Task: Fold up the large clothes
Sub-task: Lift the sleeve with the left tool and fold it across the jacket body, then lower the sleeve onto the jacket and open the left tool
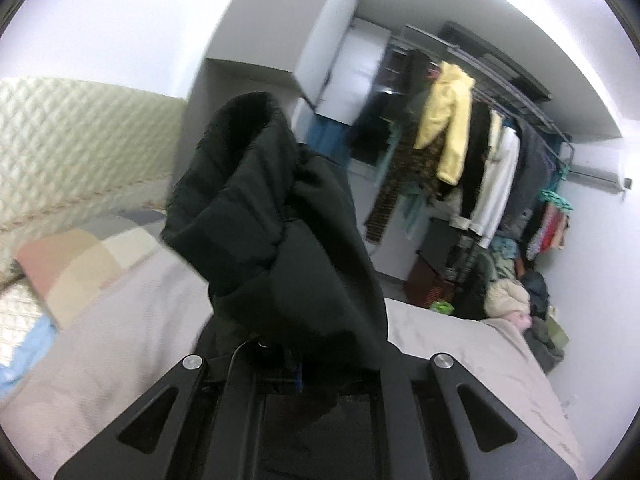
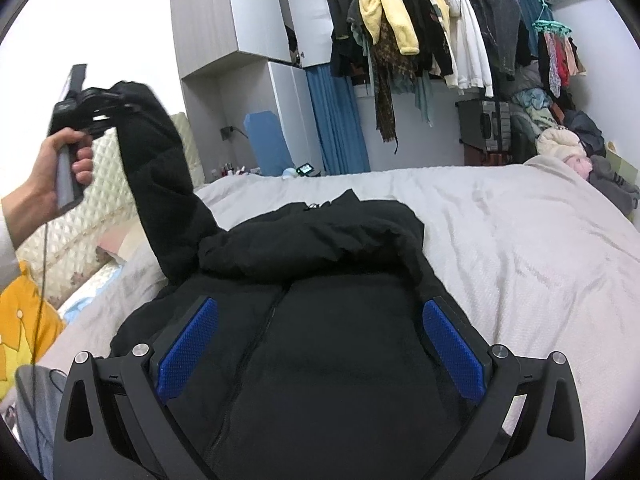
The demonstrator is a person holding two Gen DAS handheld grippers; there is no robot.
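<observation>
Jacket: my black padded jacket (image 2: pixel 320 320) lies front-up on the bed (image 2: pixel 520 260), toward the near edge, zip running down the middle and the hood bunched at its far end.
Sleeve: one sleeve (image 2: pixel 160 160) is lifted off the bed, rising from the jacket's left shoulder up to my left tool; in the left wrist view the sleeve (image 1: pixel 272 220) fills the middle, cuff end drooping over and away from me.
Left tool: my left tool (image 2: pixel 94 106) is held high above the left side of the bed, gripped in my left hand (image 2: pixel 52 176); it is pinching the sleeve, with the fabric bunched between the fingers in the left wrist view (image 1: pixel 296 364).
Right tool: my right tool (image 2: pixel 320 344) is spread wide, blue pads (image 2: pixel 188 344) apart on either side of the jacket's chest, low over the fabric; I cannot tell whether the pads touch it.
Bed: a pale grey cover, wrinkled, with a quilted cream headboard (image 2: pixel 104 184) along the left edge.
Behind the bed: a rack of hanging clothes (image 2: pixel 440 40), among them a yellow fleece (image 2: pixel 384 8), with a grey cupboard (image 2: pixel 224 20) to its left and a blue curtain (image 2: pixel 340 120) below.
Far right corner: a pile of clothes (image 2: pixel 572 148) beside the bed.
</observation>
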